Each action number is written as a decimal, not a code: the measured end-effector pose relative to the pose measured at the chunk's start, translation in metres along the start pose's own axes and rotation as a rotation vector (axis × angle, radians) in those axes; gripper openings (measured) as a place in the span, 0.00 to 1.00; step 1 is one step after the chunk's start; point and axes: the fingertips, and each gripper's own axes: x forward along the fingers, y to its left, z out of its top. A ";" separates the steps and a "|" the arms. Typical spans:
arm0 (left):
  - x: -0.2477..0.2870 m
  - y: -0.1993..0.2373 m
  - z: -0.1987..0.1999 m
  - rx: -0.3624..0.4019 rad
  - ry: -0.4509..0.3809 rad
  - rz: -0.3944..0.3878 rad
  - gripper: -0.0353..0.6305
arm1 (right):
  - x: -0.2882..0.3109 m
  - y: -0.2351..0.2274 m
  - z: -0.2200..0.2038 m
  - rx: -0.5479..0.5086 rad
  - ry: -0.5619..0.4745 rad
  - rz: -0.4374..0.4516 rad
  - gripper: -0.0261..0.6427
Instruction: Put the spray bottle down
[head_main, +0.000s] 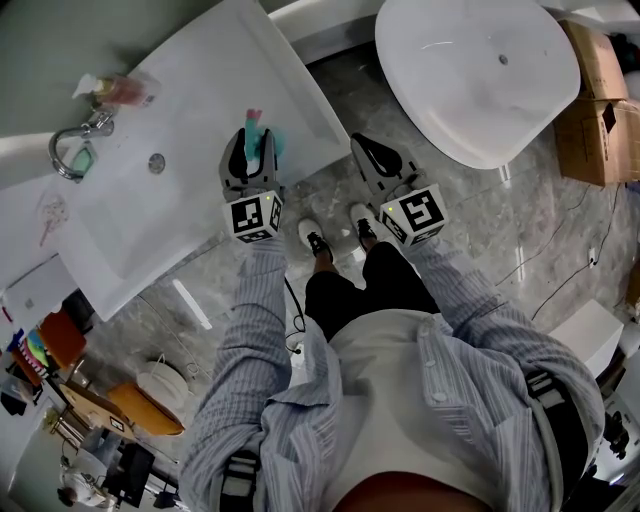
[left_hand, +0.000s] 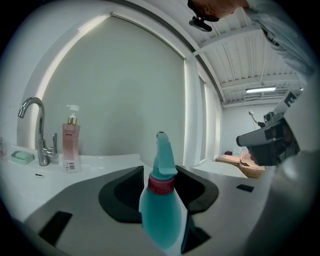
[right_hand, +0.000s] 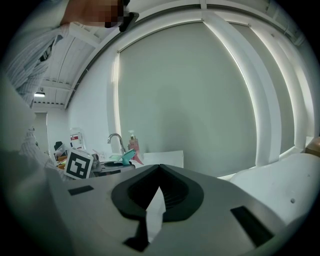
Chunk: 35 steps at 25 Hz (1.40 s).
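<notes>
a person stands at a white washbasin (head_main: 205, 95), one gripper in each hand. the left gripper (head_main: 251, 137) reaches over the basin's near rim. its jaws stand wide, with a teal spray bottle (left_hand: 160, 212) upright between them, and a sliver of light shows beside the bottle. the bottle seems to rest on the rim, so the putting-down looks nearly done. next the left gripper should draw straight back without tipping it. the right gripper (head_main: 366, 147) hangs beside the basin, jaws together and empty.
</notes>
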 end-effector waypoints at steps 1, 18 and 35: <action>-0.002 -0.001 -0.001 0.003 0.003 0.001 0.31 | -0.002 0.001 0.001 -0.002 -0.001 0.000 0.06; -0.101 -0.014 0.023 0.020 -0.038 0.082 0.25 | -0.041 0.037 0.019 -0.038 -0.036 0.041 0.06; -0.222 0.006 0.114 0.087 -0.158 0.162 0.11 | -0.086 0.102 0.063 -0.088 -0.090 0.103 0.06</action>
